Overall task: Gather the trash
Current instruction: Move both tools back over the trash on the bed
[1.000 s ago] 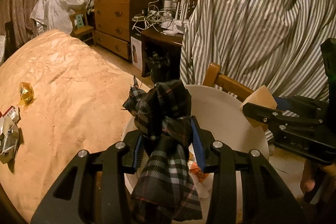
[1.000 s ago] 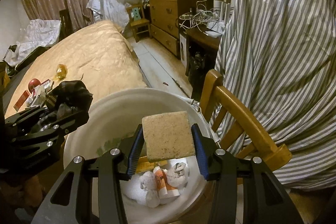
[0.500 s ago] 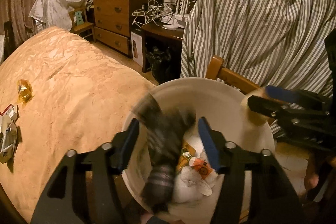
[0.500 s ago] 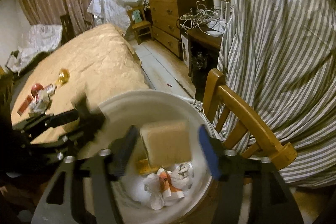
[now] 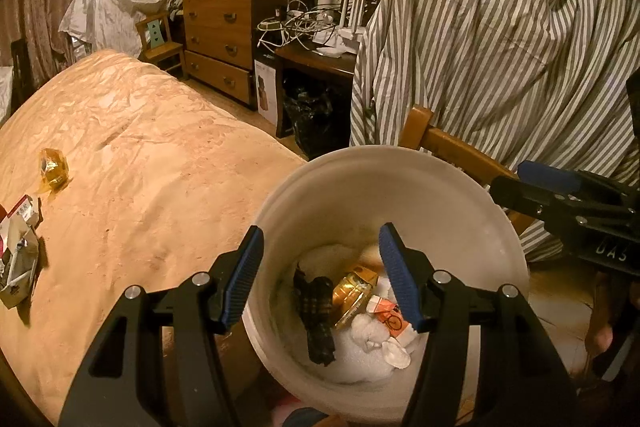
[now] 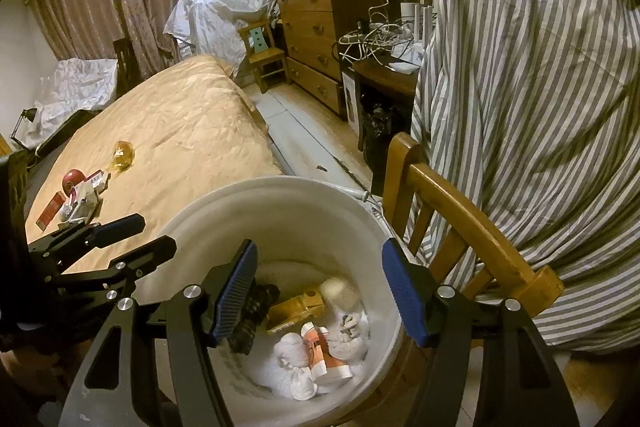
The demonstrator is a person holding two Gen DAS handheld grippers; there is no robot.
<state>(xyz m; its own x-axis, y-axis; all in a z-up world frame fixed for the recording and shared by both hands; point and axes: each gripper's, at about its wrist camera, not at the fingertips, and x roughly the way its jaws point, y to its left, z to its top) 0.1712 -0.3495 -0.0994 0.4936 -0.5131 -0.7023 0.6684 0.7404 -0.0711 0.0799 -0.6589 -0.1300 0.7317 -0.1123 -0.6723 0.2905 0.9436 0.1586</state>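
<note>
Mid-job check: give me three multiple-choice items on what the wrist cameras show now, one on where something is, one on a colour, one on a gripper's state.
1. Where does the dark plaid cloth lie?
A. on the bed
B. inside the white bucket
C. on the wooden chair

2. What colour are the pads on the gripper fingers?
A. blue
B. red
C. green

3. How does the left gripper stand?
A. shut on the plaid cloth
B. shut on a sponge
C. open, nothing between its fingers

Answers:
1 B: the cloth lies at the bucket's bottom beside a gold wrapper and white crumpled paper.
2 A: the ribbed pads show blue in both wrist views.
3 C: its jaws have just been opening, they stand apart above the bucket, and only the trash far below shows through the gap.
</note>
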